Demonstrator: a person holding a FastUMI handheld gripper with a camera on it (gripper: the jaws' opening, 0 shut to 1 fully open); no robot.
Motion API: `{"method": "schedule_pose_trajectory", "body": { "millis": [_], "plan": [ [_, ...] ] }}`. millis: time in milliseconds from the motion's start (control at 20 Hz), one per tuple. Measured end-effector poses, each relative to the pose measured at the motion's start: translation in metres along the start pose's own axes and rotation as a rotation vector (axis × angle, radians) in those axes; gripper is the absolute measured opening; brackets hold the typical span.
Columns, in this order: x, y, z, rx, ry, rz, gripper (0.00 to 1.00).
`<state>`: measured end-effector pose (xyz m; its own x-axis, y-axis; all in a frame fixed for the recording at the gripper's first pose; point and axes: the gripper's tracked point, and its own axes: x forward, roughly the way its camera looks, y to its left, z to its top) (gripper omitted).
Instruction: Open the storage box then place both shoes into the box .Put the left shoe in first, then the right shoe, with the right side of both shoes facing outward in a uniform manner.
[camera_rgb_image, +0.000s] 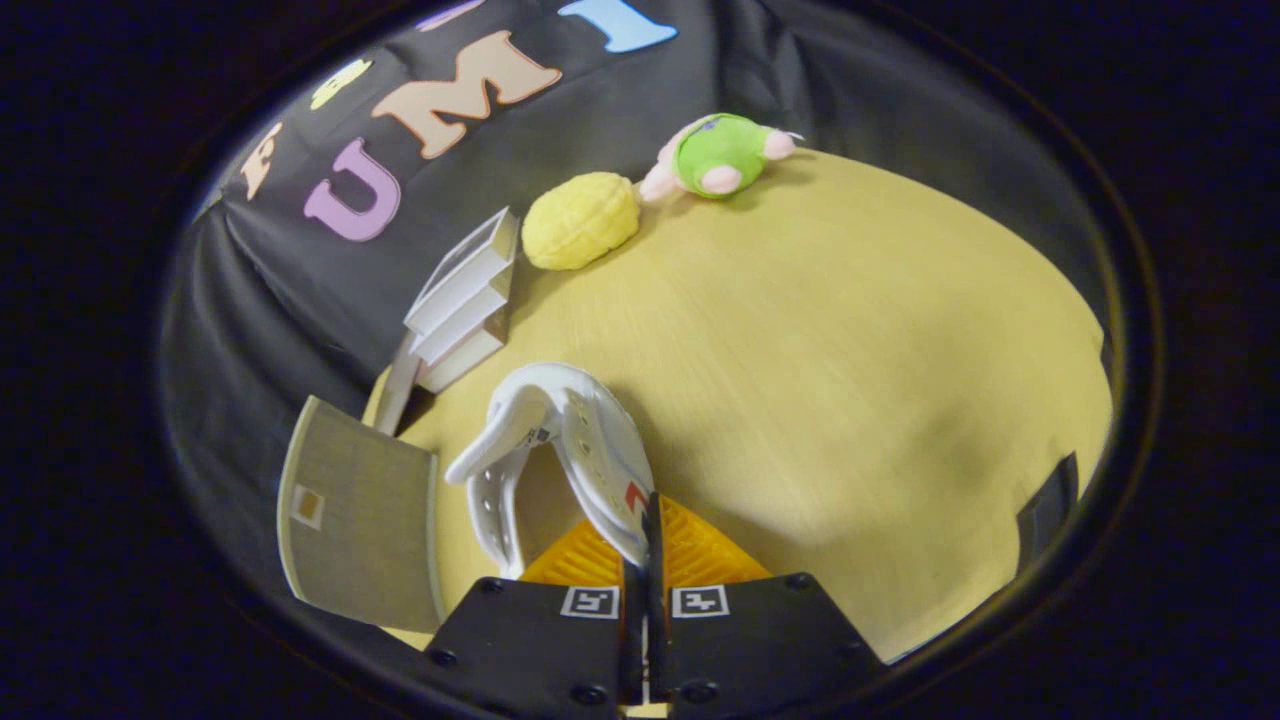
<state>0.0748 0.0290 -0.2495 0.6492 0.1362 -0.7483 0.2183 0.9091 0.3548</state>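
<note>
Gripper (648, 540): fingers pinched on the white shoe's (560, 440) thin side wall. Risk: shoe swings or slips before reaching the storage box (465, 300).

The hand-held two-finger gripper (645, 535) reaches forward and down over the wooden table top (850, 380), its body tilted so that the scene ahead leans to one side. Its two fingers (700, 550) are drawn close together, with only a narrow slit left between them. In that slit they pinch the side wall of a white perforated clog shoe (570, 440), one finger on the inside of the wall and one on the outside. Two square printed markers sit on the finger mounts behind the fingers.
</note>
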Motion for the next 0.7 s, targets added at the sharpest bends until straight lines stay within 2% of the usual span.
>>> {"method": "schedule_pose_trajectory", "body": {
  "millis": [300,550,700],
  "plan": [
    [-0.05,0.063,-0.004,0.002,0.031,0.122,0.05],
    [-0.091,0.145,-0.004,-0.003,0.048,0.293,0.05],
    [-0.104,0.189,-0.008,-0.023,0.055,0.367,0.05]
  ]
}}
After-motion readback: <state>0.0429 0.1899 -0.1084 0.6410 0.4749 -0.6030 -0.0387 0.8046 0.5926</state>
